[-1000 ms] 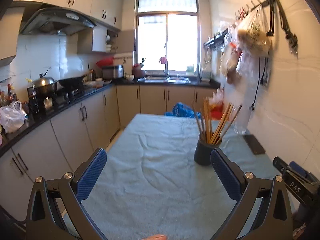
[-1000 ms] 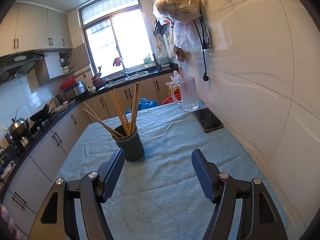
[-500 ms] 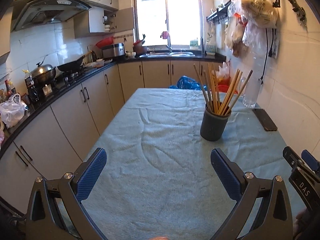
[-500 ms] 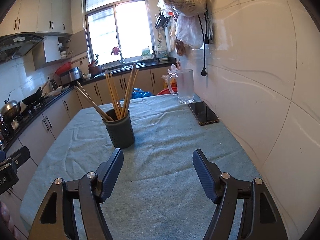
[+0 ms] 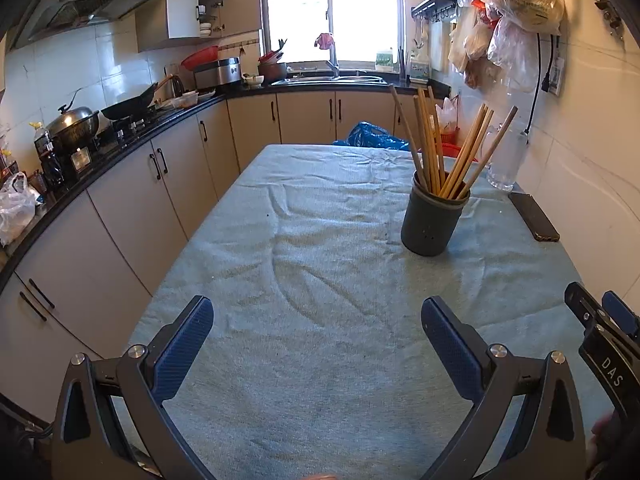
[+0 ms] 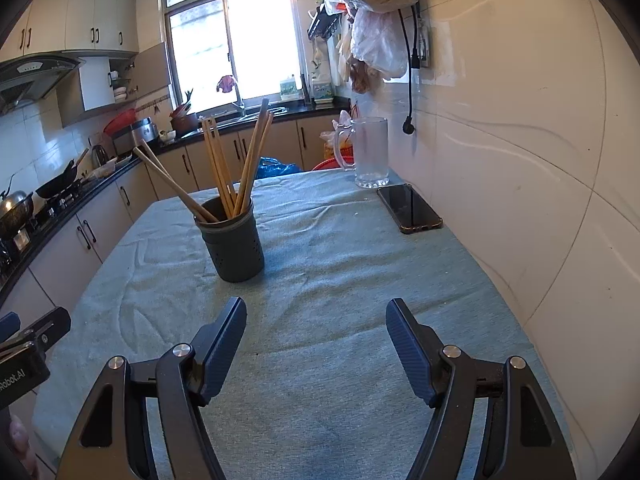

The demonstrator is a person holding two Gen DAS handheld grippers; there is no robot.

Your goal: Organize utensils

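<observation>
1. Where the blue-green cloth [image 6: 340, 264] covers the table, a dark grey holder [image 6: 234, 246] stands upright toward the middle, a little nearer the wall side, with small holes showing in its lower wall.
2. Wooden chopsticks [image 6: 224, 176] stand in it, fanned out: some lean toward the counter side, others stand close to upright or tip toward the wall.
3. Beyond the holder, by the tiled wall, a clear glass mug [image 6: 370, 152] stands at the far edge of the cloth, and a black phone [image 6: 410, 208] lies flat just in front of it.
4. Both tools hover over the near end of the cloth, well apart from the holder.
5. The right gripper [image 6: 316, 338] has its blue-padded jaws spread wide and bare, with only cloth seen between them; the holder sits ahead and to their left.
6. The left gripper [image 5: 316, 334] also stands wide open with nothing in it; from its view the holder [image 5: 434, 220] lies ahead toward the right finger's side.
7. Plastic bags [image 6: 372, 4] hang on the wall above the mug.
8. Cabinets, a stove with a wok [image 5: 132, 106] and a bright window [image 5: 332, 8] ring the table's far and counter sides.
</observation>
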